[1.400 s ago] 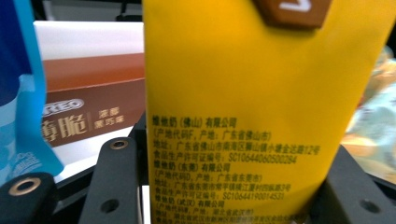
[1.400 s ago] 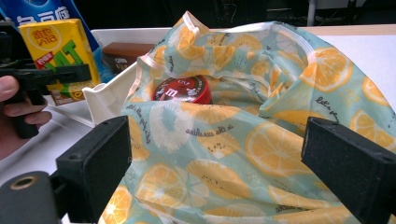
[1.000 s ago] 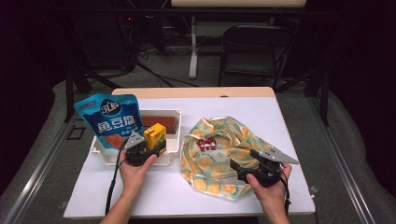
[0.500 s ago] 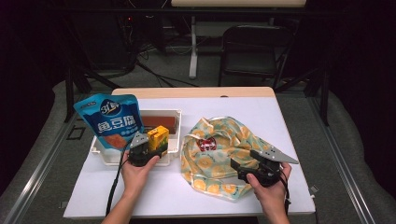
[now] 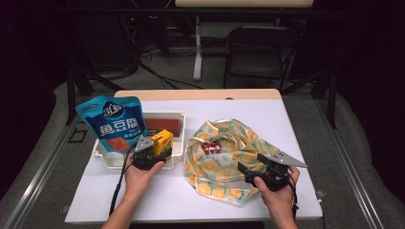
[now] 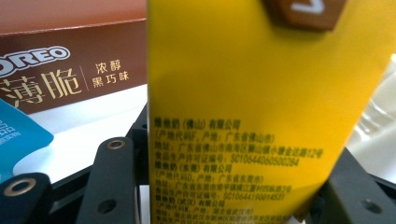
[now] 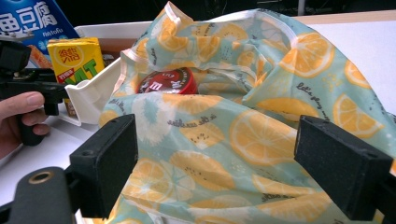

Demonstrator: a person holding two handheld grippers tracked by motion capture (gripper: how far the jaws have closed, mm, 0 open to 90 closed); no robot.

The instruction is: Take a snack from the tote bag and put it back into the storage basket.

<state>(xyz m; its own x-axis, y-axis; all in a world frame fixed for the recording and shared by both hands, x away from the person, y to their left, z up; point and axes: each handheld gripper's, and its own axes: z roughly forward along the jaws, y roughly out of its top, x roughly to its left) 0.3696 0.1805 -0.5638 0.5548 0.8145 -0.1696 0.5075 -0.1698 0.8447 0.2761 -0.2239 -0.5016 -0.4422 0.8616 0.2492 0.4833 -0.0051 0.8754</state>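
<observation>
Yellow drink carton (image 5: 162,140) has edged right since the earlier frame. My left gripper (image 5: 152,151) is clenched on it above the near right of the white bin (image 5: 111,160). Right gripper (image 5: 253,169) gapes at the lemon-print bag (image 5: 224,160). Next: carry the carton right into the bag. It's rigid, with printed text.

The yellow drink carton (image 6: 243,116) looks like smooth coated paper, the blue snack pouch (image 5: 113,123) glossy plastic film, the lemon-print bag (image 7: 261,126) soft matt cloth, the white tray (image 5: 177,148) plain plastic, and the counter (image 5: 267,109) matt white with a wooden far edge.
</observation>
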